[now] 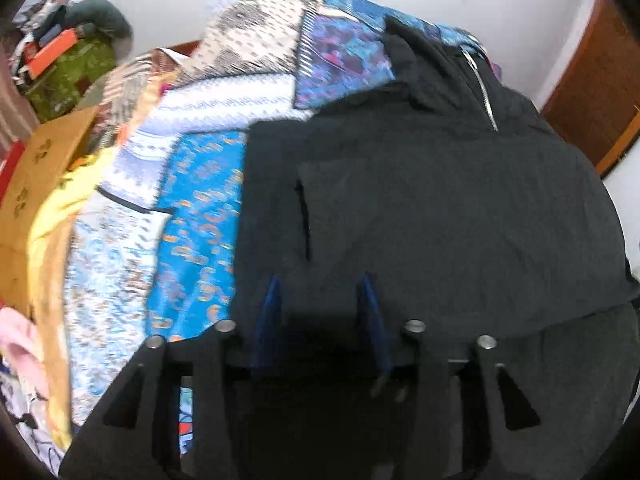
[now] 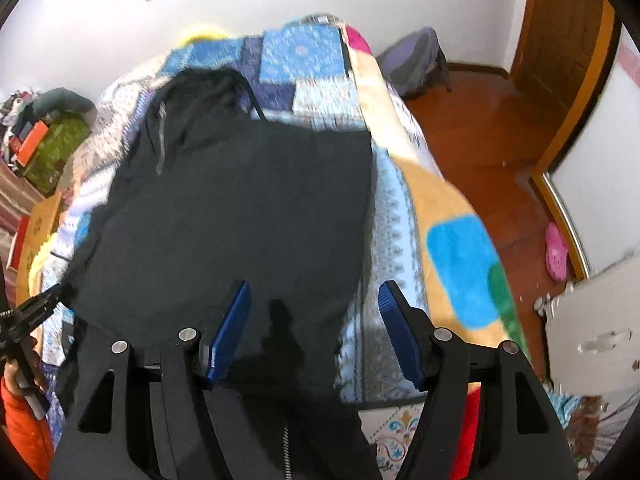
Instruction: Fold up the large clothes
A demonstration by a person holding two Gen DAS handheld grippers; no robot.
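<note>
A large black zip-up jacket (image 1: 420,208) lies spread on a bed with a patchwork quilt (image 1: 192,208); its collar and silver zipper (image 1: 482,92) point away. My left gripper (image 1: 320,288) hovers over the jacket's near hem with its blue fingers apart and nothing between them. In the right wrist view the same jacket (image 2: 240,200) lies on the quilt (image 2: 396,232), sides folded in. My right gripper (image 2: 314,292) is open above the jacket's near right edge. The left gripper (image 2: 36,312) shows at the far left of that view, by the jacket's left edge.
A cardboard box (image 1: 36,176) and a cluttered pile (image 1: 60,52) stand left of the bed. To the right are wooden floor (image 2: 488,132), a grey backpack (image 2: 416,60), a pink slipper (image 2: 556,252), a wooden door (image 2: 560,28) and a white cabinet (image 2: 592,344).
</note>
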